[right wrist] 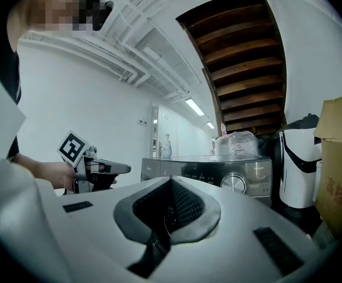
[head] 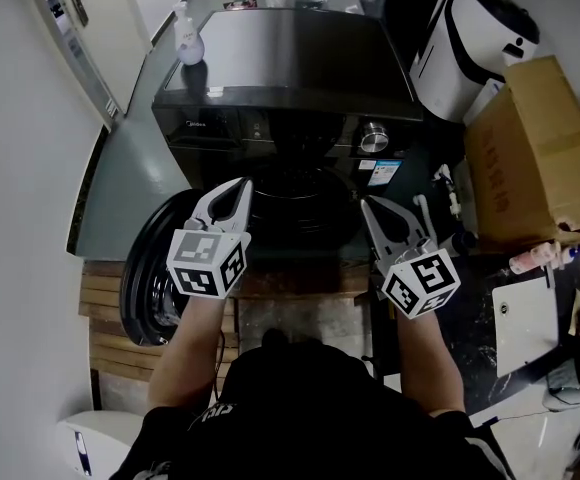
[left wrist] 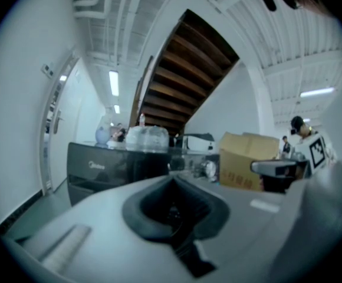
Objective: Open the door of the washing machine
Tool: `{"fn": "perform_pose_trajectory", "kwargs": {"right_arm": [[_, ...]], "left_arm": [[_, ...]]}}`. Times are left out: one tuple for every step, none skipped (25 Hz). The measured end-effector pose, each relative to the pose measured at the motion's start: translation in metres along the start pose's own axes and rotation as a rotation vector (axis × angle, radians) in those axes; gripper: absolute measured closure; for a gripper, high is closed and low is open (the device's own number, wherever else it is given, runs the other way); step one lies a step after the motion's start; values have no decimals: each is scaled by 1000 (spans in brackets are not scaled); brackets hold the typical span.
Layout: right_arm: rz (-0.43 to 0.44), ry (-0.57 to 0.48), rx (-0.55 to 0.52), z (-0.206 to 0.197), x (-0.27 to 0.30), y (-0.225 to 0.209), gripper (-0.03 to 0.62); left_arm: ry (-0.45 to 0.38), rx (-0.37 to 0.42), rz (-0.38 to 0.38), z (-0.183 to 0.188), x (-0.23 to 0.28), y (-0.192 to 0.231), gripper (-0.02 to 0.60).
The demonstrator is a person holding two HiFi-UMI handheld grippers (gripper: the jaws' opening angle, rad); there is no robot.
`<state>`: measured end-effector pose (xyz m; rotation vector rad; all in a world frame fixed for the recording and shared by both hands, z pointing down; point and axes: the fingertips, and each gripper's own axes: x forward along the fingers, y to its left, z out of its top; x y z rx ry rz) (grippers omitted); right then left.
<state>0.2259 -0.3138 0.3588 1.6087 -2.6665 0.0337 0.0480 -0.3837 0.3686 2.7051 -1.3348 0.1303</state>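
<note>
In the head view the dark front-loading washing machine [head: 290, 78] stands ahead of me, with its silver dial [head: 374, 137] on the front panel. Its round black door [head: 152, 278] hangs swung out to the left, and the drum opening [head: 300, 203] shows dark between my two grippers. My left gripper [head: 242, 184] is shut and empty, held level in front of the opening's left side. My right gripper [head: 367, 205] is also shut and empty, at the opening's right side. The machine [left wrist: 112, 167] fills the left gripper view's middle. The right gripper view shows its panel [right wrist: 218, 173] and my left gripper [right wrist: 109, 168].
A soap bottle [head: 188, 38] stands on the machine's top. A white appliance [head: 475, 43] and a cardboard box [head: 535, 148] stand to the right, with bottles and clutter below them. A wooden pallet [head: 105, 318] lies under the open door. A white room door [head: 80, 18] is at far left.
</note>
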Motion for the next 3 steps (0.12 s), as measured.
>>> {"fn": "perform_pose_trajectory", "kwargs": {"right_arm": [[1, 0, 1, -1, -1, 0, 603], [2, 1, 2, -1, -2, -1, 602], [4, 3, 2, -2, -2, -1, 603]], "left_arm": [[1, 0, 0, 0, 0, -1, 574], [3, 1, 1, 0, -1, -2, 574], [5, 1, 1, -1, -1, -3, 574]]}}
